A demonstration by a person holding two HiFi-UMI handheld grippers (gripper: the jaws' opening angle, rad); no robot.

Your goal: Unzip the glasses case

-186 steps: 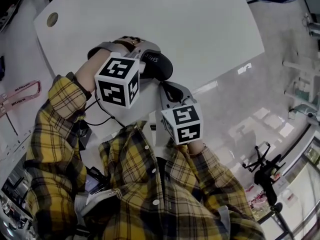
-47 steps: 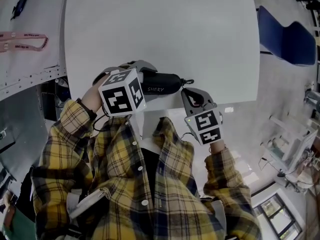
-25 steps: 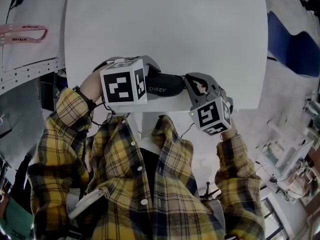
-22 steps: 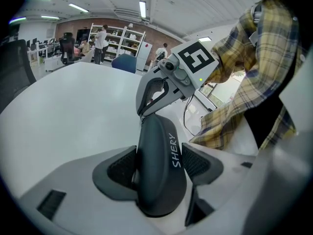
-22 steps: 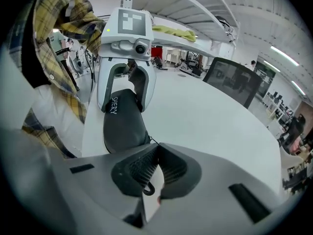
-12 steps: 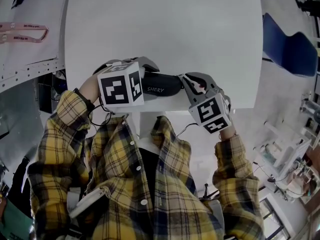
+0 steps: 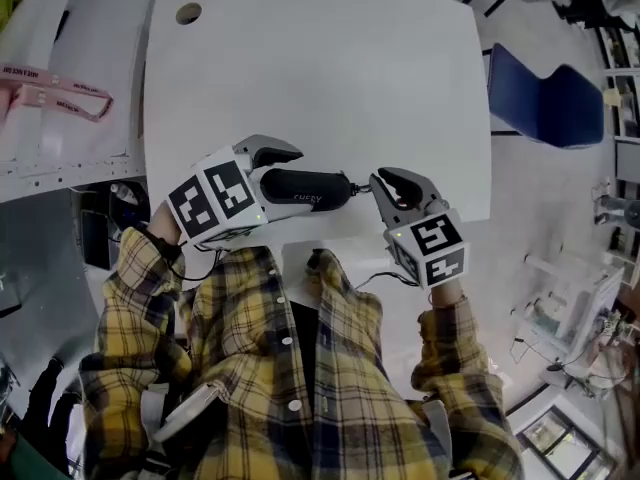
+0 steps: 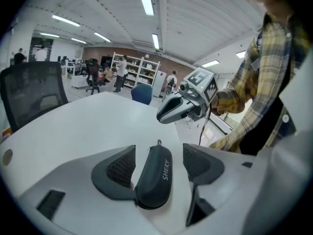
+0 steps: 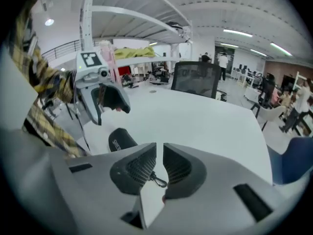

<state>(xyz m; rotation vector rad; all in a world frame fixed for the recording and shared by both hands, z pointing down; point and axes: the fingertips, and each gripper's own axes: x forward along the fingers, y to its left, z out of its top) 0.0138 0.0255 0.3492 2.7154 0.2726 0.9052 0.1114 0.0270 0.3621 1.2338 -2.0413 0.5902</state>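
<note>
A black zipped glasses case (image 7: 300,186) lies near the front edge of the white table (image 7: 320,78). My left gripper (image 7: 280,180) straddles its left end. In the left gripper view the case (image 8: 155,177) leans on the left pad (image 8: 120,168), and a white gap separates it from the right pad (image 8: 195,163). Those jaws have just been opening. My right gripper (image 7: 380,186) is at the case's right end, its jaws almost together (image 9: 159,151) on the small metal zipper pull (image 9: 157,180). The case (image 9: 120,138) shows just beyond them.
The table's front edge (image 7: 330,230) runs just below the case, with my plaid shirt behind it. A round cable hole (image 7: 187,13) sits at the far left corner. A pink lanyard (image 7: 60,88) lies on the neighbouring surface. A blue chair (image 7: 545,98) stands to the right.
Both grippers have risen. The left one has tilted and drawn back to the left, so more of the case shows. The right one has rolled and stays at the zipper pull.
</note>
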